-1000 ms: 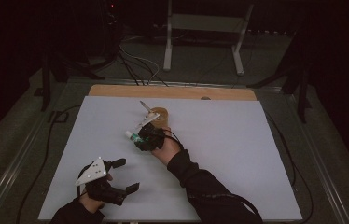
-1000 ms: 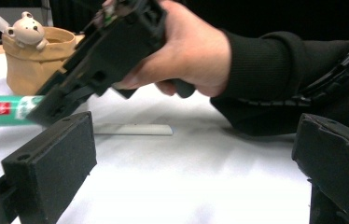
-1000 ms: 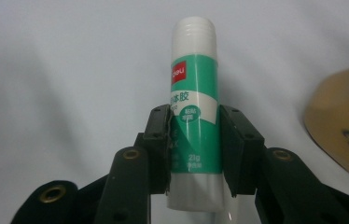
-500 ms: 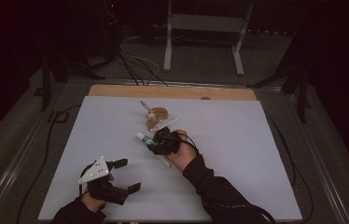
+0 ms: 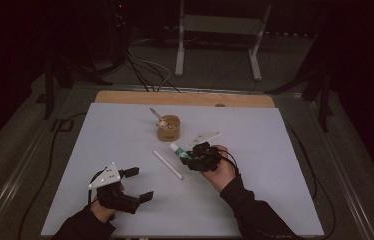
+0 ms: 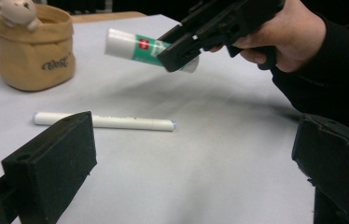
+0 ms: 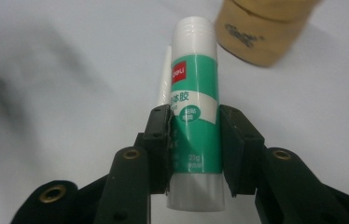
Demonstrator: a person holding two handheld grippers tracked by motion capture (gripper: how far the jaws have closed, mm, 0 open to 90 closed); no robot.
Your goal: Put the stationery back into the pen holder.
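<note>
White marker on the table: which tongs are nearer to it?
Right. The right tongs hold the glue stick just beside the white marker; the left tongs sit farther off, open.

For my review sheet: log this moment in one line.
right gripper: shut on glue stick, lifted | left gripper: open | white pen: on table | holder: upright

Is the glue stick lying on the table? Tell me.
No, the right gripper holds the glue stick clamped between its jaws, lifted off the table, with a shadow beneath it.
</note>
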